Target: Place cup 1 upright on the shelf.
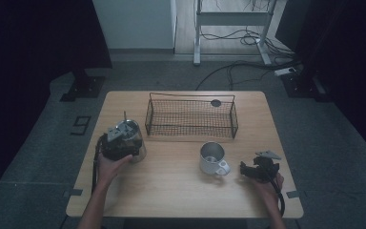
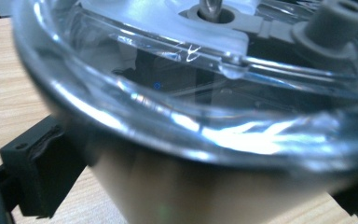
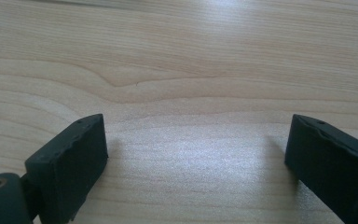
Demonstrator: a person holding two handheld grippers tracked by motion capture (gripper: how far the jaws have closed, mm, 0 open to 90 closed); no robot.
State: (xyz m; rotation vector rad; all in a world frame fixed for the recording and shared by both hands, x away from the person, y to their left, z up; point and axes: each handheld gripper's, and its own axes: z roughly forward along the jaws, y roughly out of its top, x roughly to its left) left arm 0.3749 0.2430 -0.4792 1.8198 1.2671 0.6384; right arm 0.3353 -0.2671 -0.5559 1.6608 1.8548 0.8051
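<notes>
At the left side of a wooden table (image 1: 181,191), the left gripper (image 1: 119,143) is pressed up against a steel cup with a clear lid (image 1: 132,136), which stands upright just ahead of it and close to the table's left edge. In the left gripper view, the cup's clear lid (image 2: 205,107) and pale wall sit squarely between the two black jaws, one showing at each lower corner; the jaws stand wide around the cup, but whether they actually pinch it cannot be told. A thin rod rises from the lid's grey centre fitting (image 2: 212,11).

Beyond the cup and to the gripper's right stands a black wire basket (image 1: 190,119), its long side running across the back half of the table, near the cup but apart from it. A small dark round thing (image 1: 216,102) lies at the basket's far right corner.

In front of the basket, a bare stretch of tabletop separates the two hands. A white mug (image 1: 213,160) stands upright there, its handle turned toward the right gripper (image 1: 248,171), which is just beside it to the right and low over the wood. The right gripper view shows its jaws spread wide with nothing but wood grain (image 3: 191,93) between them. The table's right edge and front edge are both near this hand.
</notes>
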